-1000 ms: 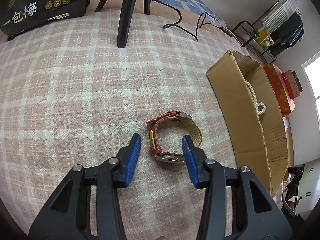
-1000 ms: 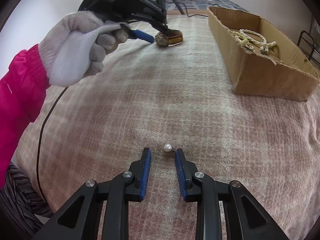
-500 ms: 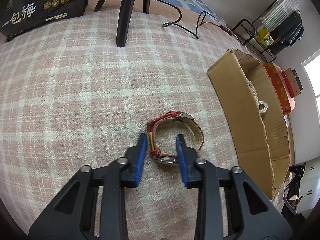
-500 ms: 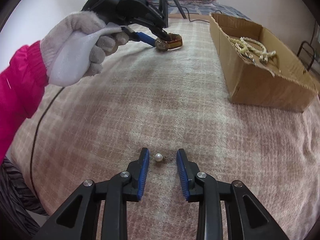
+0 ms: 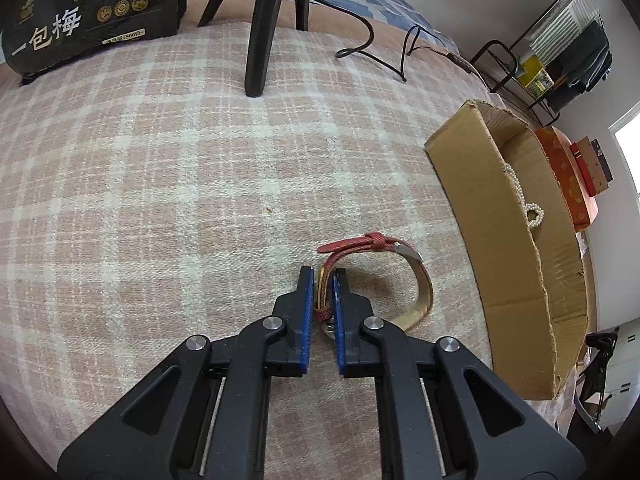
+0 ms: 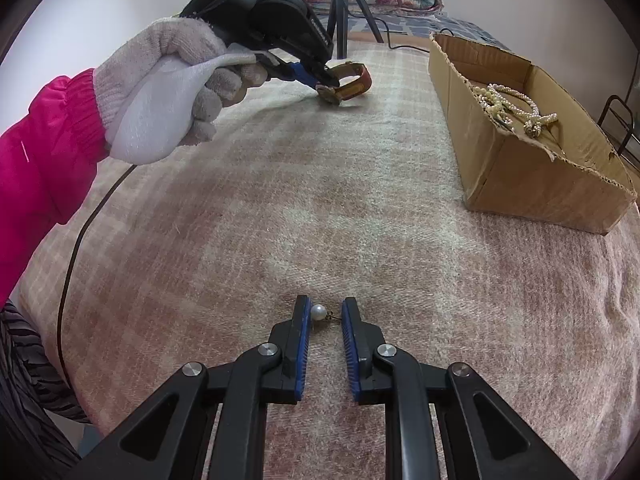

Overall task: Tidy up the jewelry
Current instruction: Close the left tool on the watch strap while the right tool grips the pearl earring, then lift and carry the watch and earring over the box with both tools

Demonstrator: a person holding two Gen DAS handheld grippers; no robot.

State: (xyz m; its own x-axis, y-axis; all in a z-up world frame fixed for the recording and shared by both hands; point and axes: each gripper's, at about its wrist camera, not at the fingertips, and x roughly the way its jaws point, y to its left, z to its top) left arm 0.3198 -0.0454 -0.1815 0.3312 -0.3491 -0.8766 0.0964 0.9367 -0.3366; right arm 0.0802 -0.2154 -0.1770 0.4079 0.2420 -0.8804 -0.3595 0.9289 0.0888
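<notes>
A red-strapped watch (image 5: 404,268) lies on the pink plaid blanket. My left gripper (image 5: 323,280) is shut on the watch's strap near its gold case; it also shows in the right wrist view (image 6: 320,78) with the watch (image 6: 352,86). My right gripper (image 6: 325,314) is open low over the blanket. A pearl earring (image 6: 319,313) lies between its pads, touching the left pad. A cardboard box (image 6: 520,168) holds pearl necklaces (image 6: 512,108); it also shows in the left wrist view (image 5: 504,240).
A black tripod leg (image 5: 262,32) stands on the blanket at the back, with a black cable (image 5: 372,44) beside it. A black printed bag (image 5: 92,12) sits at the far left. A gloved hand (image 6: 168,88) holds the left gripper.
My left gripper has closed on the watch strap. My right gripper has moved forward so the pearl earring now sits between its pads.
</notes>
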